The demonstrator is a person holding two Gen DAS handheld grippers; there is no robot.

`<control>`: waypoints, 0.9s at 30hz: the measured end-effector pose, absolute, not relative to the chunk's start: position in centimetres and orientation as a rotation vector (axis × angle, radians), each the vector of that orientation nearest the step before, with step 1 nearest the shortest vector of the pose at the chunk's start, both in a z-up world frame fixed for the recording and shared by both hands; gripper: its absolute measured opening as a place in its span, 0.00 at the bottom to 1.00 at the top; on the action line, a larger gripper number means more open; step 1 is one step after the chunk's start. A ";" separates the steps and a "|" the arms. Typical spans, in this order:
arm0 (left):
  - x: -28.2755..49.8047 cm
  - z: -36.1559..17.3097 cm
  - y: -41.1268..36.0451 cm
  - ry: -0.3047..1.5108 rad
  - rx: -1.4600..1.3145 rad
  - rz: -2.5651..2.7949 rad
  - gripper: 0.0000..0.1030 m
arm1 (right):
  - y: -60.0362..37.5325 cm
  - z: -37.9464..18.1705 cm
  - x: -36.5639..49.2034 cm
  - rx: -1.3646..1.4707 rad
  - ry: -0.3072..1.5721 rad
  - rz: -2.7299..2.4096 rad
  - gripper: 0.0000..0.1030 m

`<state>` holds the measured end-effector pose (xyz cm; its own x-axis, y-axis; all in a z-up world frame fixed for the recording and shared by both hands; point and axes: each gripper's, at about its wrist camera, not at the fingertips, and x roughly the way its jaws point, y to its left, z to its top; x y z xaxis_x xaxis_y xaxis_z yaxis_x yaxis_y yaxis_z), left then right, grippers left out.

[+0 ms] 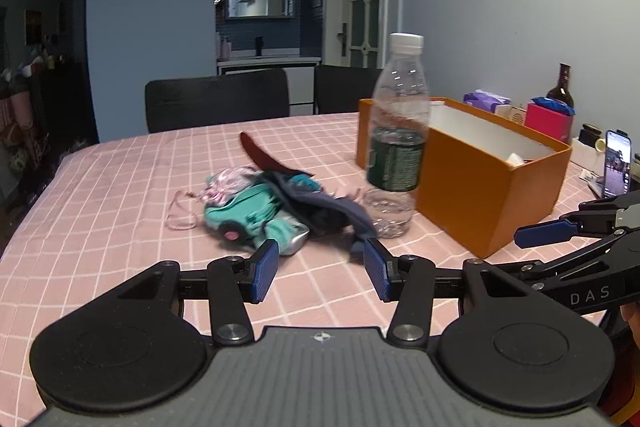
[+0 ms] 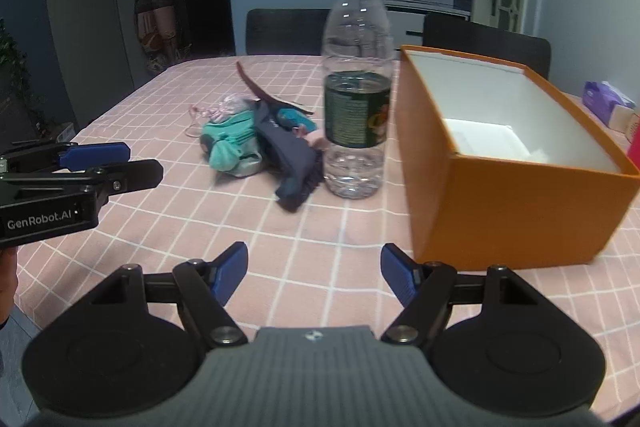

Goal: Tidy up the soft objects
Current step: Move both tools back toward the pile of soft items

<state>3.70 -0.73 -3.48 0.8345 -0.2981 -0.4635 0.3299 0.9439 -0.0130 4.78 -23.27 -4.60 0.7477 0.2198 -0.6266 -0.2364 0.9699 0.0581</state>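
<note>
pile of soft clothing (image 1: 272, 203) lying on pink checked tablecloth (image 1: 100, 227), mid-table, just left of clear plastic bottle (image 1: 396, 135); teal, navy, pink and dark red pieces tangled together. bottle upright, white cap, dark green label, print too small to read. orange box (image 2: 516, 207) open, white inside, right of bottle and close to it.

left gripper (image 1: 326, 269) jaws parted, nothing between blue pads, tips just short of pile's near edge. right gripper (image 2: 314, 273) jaws spread wide, empty, over bare cloth in front of bottle and box.

readable: "DAS" on right gripper's body in left view; "GenRobot.AI" on left gripper's side in right view. phone (image 1: 618, 169) propped upright far right, screen lit.
</note>
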 end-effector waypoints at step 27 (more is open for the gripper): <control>13.3 -3.4 5.3 0.539 0.031 -0.299 0.55 | -14.4 -4.9 15.8 -0.057 0.622 0.255 0.70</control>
<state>13.35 5.33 -3.44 0.8159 -0.2727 -0.5098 0.2889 0.9561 -0.0490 15.76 -14.42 -4.94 0.7828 0.2189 -0.5825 -0.2531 0.9672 0.0233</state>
